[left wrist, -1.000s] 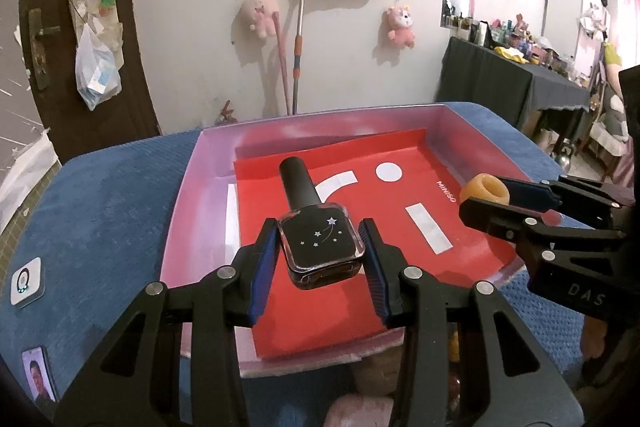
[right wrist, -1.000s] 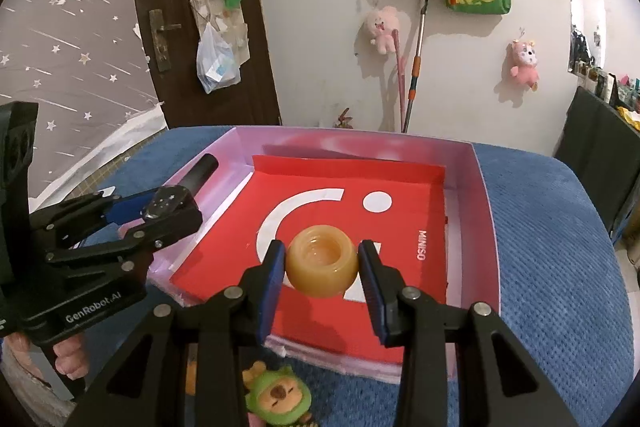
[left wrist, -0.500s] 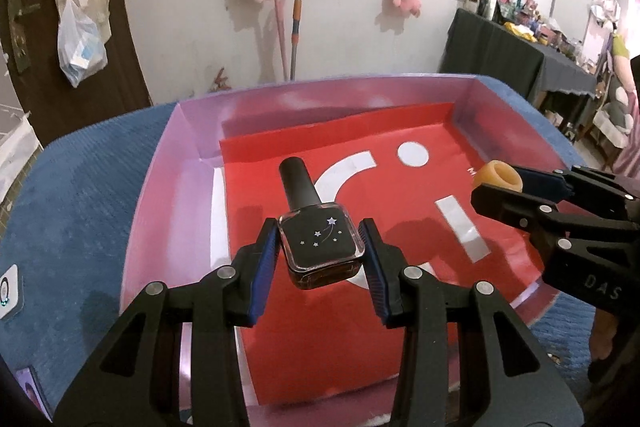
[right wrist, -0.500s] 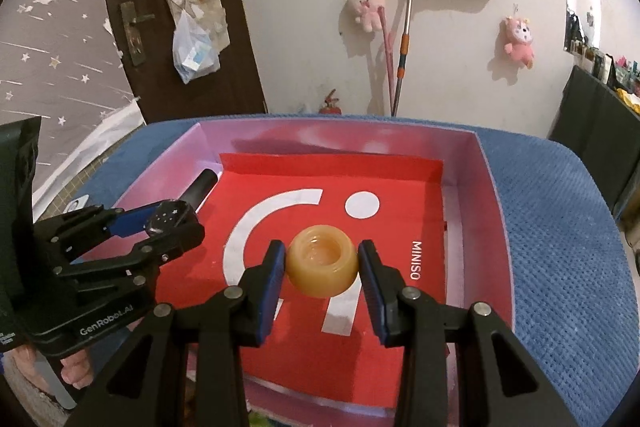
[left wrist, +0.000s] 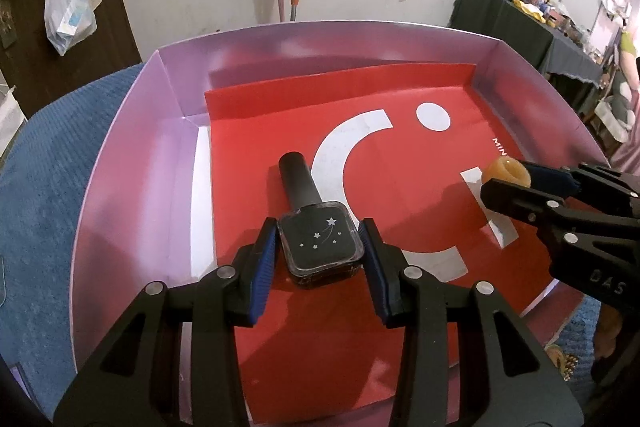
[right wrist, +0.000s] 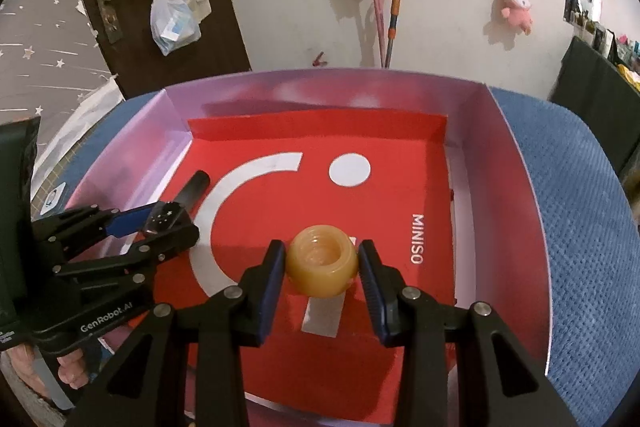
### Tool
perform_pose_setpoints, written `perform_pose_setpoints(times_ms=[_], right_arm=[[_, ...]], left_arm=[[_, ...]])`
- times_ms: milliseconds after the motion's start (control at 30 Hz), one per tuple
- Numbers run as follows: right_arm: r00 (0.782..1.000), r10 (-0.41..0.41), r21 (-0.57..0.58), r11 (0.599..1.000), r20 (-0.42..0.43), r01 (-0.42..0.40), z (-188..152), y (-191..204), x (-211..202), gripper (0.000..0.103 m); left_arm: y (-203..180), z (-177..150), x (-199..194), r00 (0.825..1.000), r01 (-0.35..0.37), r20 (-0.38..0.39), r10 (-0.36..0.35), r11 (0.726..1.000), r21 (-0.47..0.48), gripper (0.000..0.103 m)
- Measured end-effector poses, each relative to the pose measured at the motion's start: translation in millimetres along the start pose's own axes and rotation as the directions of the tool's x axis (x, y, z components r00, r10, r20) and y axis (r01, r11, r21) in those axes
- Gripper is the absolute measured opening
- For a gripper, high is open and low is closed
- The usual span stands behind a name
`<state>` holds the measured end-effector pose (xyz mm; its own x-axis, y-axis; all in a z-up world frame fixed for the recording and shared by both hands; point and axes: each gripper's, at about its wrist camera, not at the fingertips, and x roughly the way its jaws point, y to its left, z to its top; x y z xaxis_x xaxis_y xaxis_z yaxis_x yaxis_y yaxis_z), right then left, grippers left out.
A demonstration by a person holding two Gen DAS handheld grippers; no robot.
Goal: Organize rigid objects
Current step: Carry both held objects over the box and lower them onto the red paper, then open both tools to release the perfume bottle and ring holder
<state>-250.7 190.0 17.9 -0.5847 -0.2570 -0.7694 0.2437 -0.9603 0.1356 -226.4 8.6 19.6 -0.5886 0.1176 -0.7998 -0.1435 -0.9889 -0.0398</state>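
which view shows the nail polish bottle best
The left wrist view: the nail polish bottle sits centred between the left gripper pads, star print and cap clear. The right wrist view shows it small, side-on, partly hidden.

A counter (right wrist: 580,211) covered in blue textured fabric carries the scene. Directly on it sits a shallow pink box (left wrist: 132,147) with raised walls, lined with a red sheet (left wrist: 392,195) that bears white shapes and the word MINISO. Beside the box's left wall, a small white-framed card (right wrist: 52,198) lies flat on the blue fabric. A small toy (left wrist: 562,361) shows by the box's near right corner, mostly hidden.
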Motion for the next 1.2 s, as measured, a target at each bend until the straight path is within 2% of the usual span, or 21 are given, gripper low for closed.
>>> perform_pose_setpoints(times_ms=[200, 1000, 1167, 1200], right_arm=[[0.999, 0.015, 0.023, 1.0, -0.048, -0.014, -4.2, -3.2, 11.1, 0.04], [0.999, -0.004, 0.002, 1.0, -0.049, 0.004, -5.5, 0.4, 13.8, 0.041], [0.999, -0.004, 0.002, 1.0, -0.048, 0.004, -5.5, 0.5, 13.4, 0.041], [0.999, -0.003, 0.002, 1.0, -0.048, 0.003, -5.6, 0.4, 13.2, 0.044]], left_arm=[[-0.1, 0.5, 4.8, 0.999, -0.005, -0.04, 0.006, 1.0, 0.005, 0.038], [1.8, -0.2, 2.6, 0.999, -0.001, -0.044, 0.002, 1.0, 0.0, 0.039], [2.1, 1.3, 2.6, 0.999, -0.024, -0.047, 0.023, 1.0, -0.009, 0.045], [3.0, 1.3, 2.5, 0.998, -0.032, -0.048, 0.031, 0.999, -0.013, 0.047]])
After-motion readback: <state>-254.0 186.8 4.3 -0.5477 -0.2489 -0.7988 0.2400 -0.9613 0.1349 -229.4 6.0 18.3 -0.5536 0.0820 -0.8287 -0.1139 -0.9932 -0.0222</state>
